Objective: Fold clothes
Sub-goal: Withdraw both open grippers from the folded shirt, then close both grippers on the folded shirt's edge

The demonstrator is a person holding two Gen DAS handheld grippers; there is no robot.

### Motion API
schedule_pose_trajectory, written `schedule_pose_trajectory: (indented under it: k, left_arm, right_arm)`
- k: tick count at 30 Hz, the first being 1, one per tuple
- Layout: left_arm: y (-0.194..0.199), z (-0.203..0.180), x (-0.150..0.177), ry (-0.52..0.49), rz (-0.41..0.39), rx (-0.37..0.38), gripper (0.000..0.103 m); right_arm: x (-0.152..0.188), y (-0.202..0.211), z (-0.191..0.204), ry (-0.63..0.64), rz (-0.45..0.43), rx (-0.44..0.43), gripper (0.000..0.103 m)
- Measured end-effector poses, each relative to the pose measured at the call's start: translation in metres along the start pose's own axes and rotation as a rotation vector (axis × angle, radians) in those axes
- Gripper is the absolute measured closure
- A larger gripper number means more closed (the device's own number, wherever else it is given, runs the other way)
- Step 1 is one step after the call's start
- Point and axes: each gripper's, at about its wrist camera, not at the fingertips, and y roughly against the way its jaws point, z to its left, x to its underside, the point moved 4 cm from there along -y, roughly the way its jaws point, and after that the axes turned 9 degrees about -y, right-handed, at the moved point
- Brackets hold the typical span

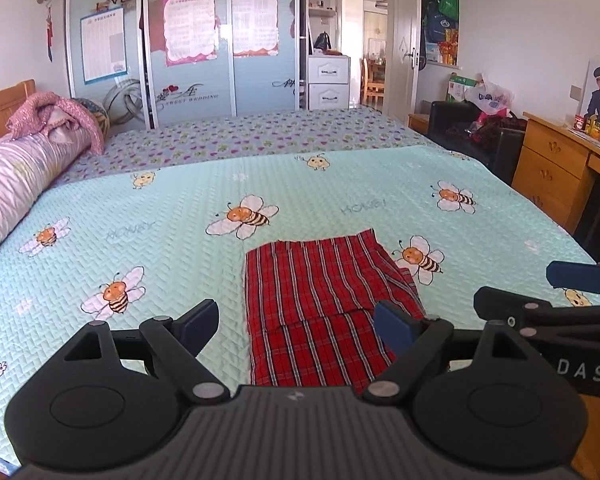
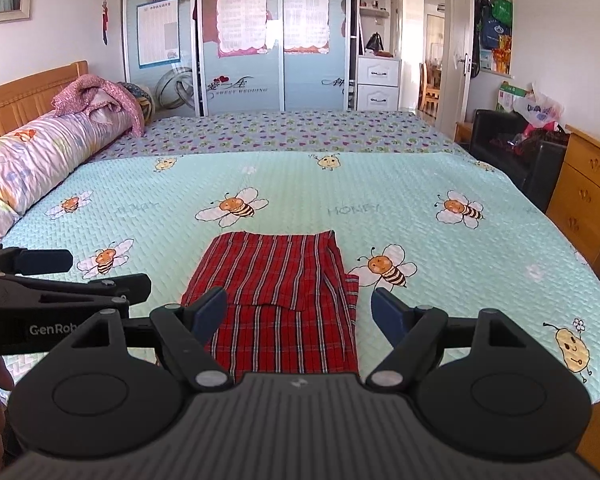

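Note:
A red plaid garment [image 1: 320, 304] lies folded flat on the mint bee-print bedspread [image 1: 180, 220], near the bed's front edge. It also shows in the right wrist view [image 2: 284, 300]. My left gripper [image 1: 296, 324] is open and empty, held above the garment's near part. My right gripper [image 2: 300, 312] is open and empty, also above the garment's near part. The right gripper shows at the right edge of the left wrist view [image 1: 548, 288], and the left gripper shows at the left edge of the right wrist view [image 2: 80, 272]. Neither touches the cloth.
A rolled striped quilt [image 1: 20, 180] with a pink cloth [image 1: 56, 116] lies along the wooden headboard [image 1: 4, 108] at left. A wooden desk [image 1: 560, 168] and black chair [image 1: 472, 128] stand right of the bed. Wardrobe doors [image 1: 220, 40] stand behind the bed.

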Motion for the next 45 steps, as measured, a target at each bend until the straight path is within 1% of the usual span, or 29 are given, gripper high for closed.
schedule_pose_trajectory:
  k: [6, 15, 20, 26, 28, 29, 31, 33, 34, 36, 38, 39, 40, 42, 45]
  left_arm:
    - [0.009, 0.002, -0.002, -0.002, -0.014, -0.006, 0.015]
    - [0.008, 0.004, -0.006, -0.001, -0.018, -0.013, 0.015]
    - [-0.002, 0.004, -0.003, -0.001, 0.006, -0.015, 0.015]
    - [-0.025, 0.009, 0.01, 0.014, 0.059, -0.003, 0.015]
    - [-0.036, 0.015, 0.017, 0.039, 0.08, 0.029, 0.015]
    - [-0.042, 0.021, 0.021, 0.06, 0.092, 0.059, 0.015]
    - [-0.056, 0.039, 0.028, 0.128, 0.111, 0.137, 0.015]
    - [-0.071, 0.067, 0.033, 0.22, 0.137, 0.19, 0.015]
    - [-0.079, 0.08, 0.035, 0.263, 0.151, 0.203, 0.015]
    - [-0.1, 0.109, 0.038, 0.347, 0.181, 0.229, 0.015]
    - [-0.121, 0.13, 0.04, 0.403, 0.206, 0.257, 0.015]
    - [-0.132, 0.139, 0.04, 0.423, 0.218, 0.267, 0.015]
    - [-0.143, 0.147, 0.041, 0.435, 0.233, 0.274, 0.015]
    - [-0.167, 0.166, 0.048, 0.456, 0.269, 0.282, 0.015]
    - [-0.208, 0.181, 0.055, 0.472, 0.331, 0.309, 0.015]
  right_arm:
    - [-0.002, 0.008, 0.001, 0.004, -0.017, -0.007, 0.023]
    - [-0.003, 0.01, 0.005, 0.009, -0.023, -0.017, 0.023]
    - [-0.001, 0.002, 0.006, 0.005, -0.006, -0.022, 0.023]
    - [0.009, -0.016, 0.004, -0.013, 0.038, -0.028, 0.023]
    - [0.014, -0.024, 0.001, -0.026, 0.059, -0.033, 0.023]
    - [0.018, -0.03, -0.003, -0.045, 0.072, -0.049, 0.023]
    - [0.029, -0.043, -0.017, -0.119, 0.112, -0.089, 0.023]
    - [0.046, -0.058, -0.042, -0.279, 0.176, -0.159, 0.023]
    - [0.054, -0.065, -0.054, -0.359, 0.208, -0.195, 0.023]
    - [0.077, -0.081, -0.084, -0.581, 0.269, -0.281, 0.023]
    - [0.103, -0.095, -0.113, -0.792, 0.324, -0.369, 0.023]
    - [0.112, -0.1, -0.122, -0.856, 0.341, -0.393, 0.023]
    - [0.123, -0.105, -0.133, -0.915, 0.356, -0.397, 0.023]
    - [0.138, -0.111, -0.152, -0.975, 0.355, -0.376, 0.023]
    - [0.148, -0.123, -0.171, -1.046, 0.358, -0.396, 0.023]
